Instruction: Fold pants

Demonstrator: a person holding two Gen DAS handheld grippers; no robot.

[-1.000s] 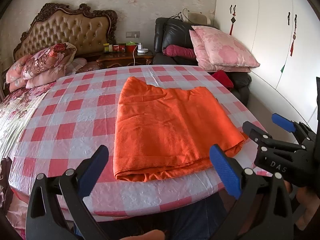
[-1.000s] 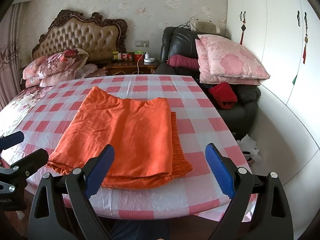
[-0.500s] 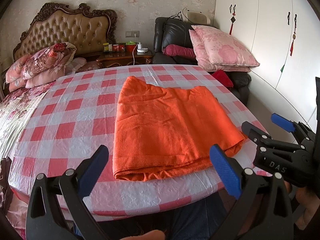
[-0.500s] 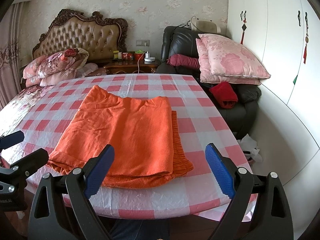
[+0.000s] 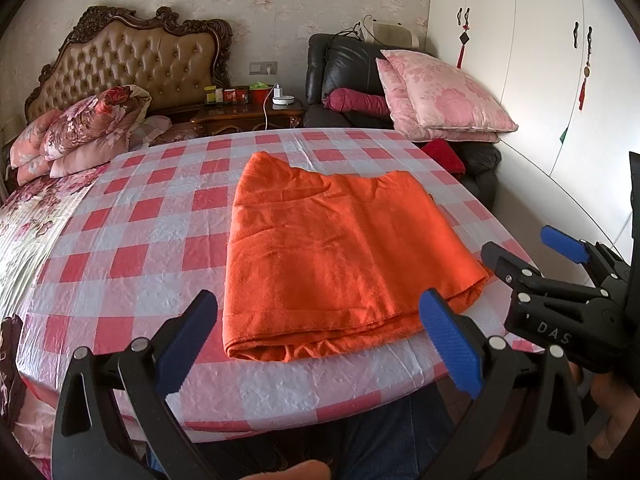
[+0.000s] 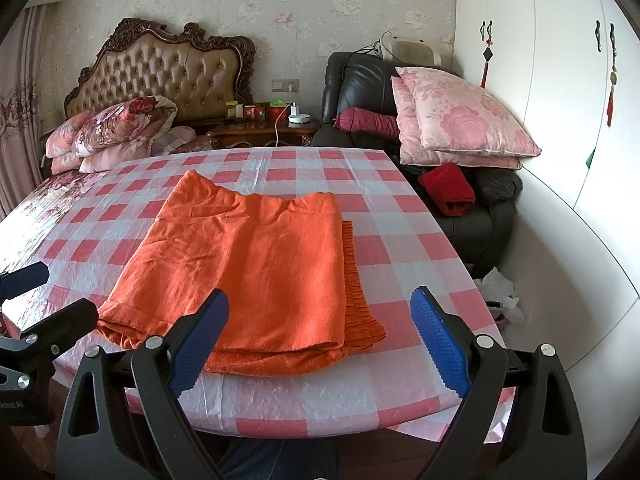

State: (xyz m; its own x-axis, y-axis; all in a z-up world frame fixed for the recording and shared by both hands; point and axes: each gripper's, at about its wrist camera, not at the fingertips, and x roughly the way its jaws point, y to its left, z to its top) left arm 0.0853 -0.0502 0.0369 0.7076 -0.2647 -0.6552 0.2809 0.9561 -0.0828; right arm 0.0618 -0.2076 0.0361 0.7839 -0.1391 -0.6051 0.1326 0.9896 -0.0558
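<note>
At the near rim of the table, the left gripper [image 5: 318,338] hangs with its blue-padded fingers spread wide and nothing between them, just short of the front fold of the orange pants [image 5: 336,256]. The right gripper [image 6: 320,334] is likewise spread and empty, poised over the near edge of the same garment; in the left wrist view it shows at the right [image 5: 528,252], off the table's corner.

The pants lie folded flat on the red-and-white checked tablecloth [image 5: 132,240], their doubled front edge near the table's rim and roughly parallel to it. On the right side a gathered waistband edge [image 6: 358,292] sticks out from under the top layer. Bare cloth runs along the left, the far side and a narrower strip on the right, so both tools have free room around the garment. Beyond the table stand a bed with a tufted headboard [image 6: 168,68], a dark armchair [image 6: 360,80] with pink pillows [image 6: 460,116], and white wardrobe doors [image 6: 560,80].
</note>
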